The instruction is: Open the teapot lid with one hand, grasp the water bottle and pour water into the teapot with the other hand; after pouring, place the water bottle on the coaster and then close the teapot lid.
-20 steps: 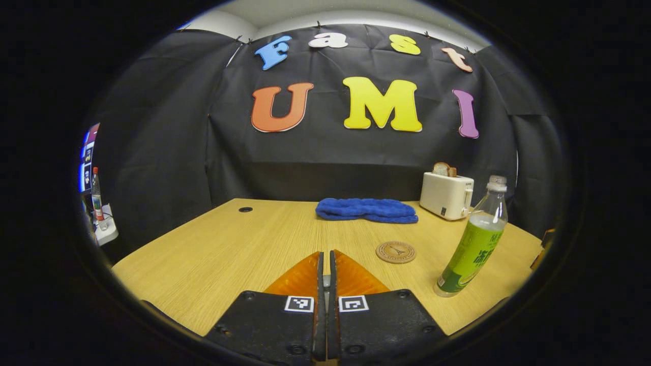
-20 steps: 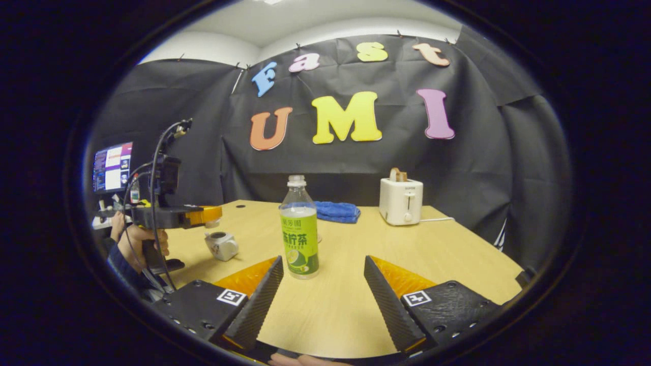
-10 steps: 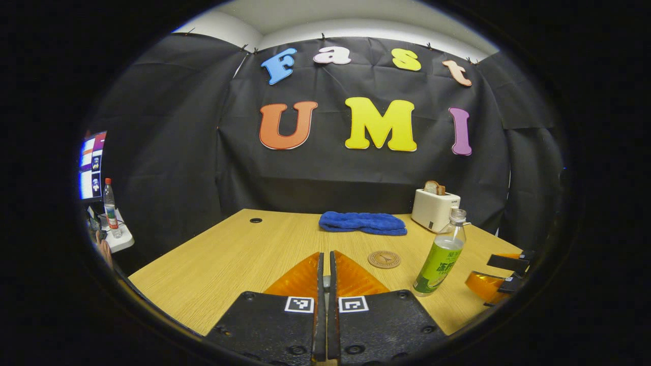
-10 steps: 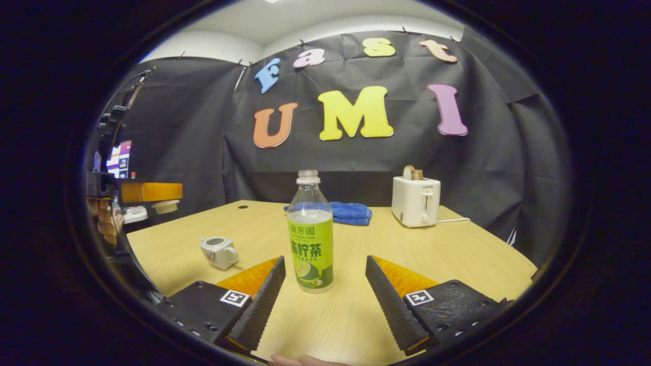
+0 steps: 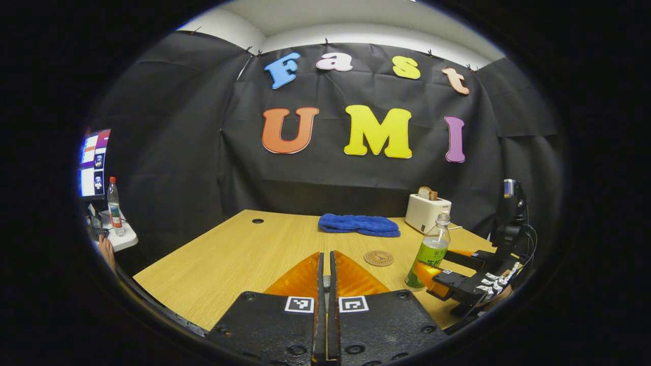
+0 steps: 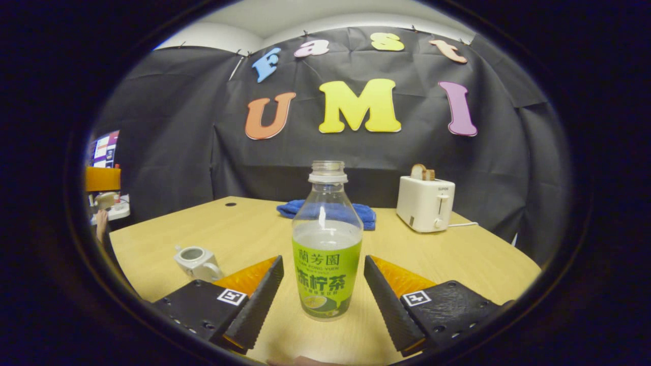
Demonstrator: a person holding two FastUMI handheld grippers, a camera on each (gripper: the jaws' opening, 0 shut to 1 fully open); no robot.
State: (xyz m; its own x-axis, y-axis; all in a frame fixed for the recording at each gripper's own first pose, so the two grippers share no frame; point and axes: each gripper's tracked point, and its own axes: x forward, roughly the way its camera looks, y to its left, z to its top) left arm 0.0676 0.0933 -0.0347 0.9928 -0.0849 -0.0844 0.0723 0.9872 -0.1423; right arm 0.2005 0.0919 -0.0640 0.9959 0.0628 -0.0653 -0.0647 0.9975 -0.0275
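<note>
With the teapot open on the table, the right gripper stood wide open around the uncapped bottle, needing only to close, while the left gripper was pinched shut, probably holding the lid.

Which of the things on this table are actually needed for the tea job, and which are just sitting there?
Needed: water bottle, teapot with its lid off, coaster, right gripper open around the bottle, left gripper closed.

Just lying about: blue towel, toaster with bread in it.
</note>
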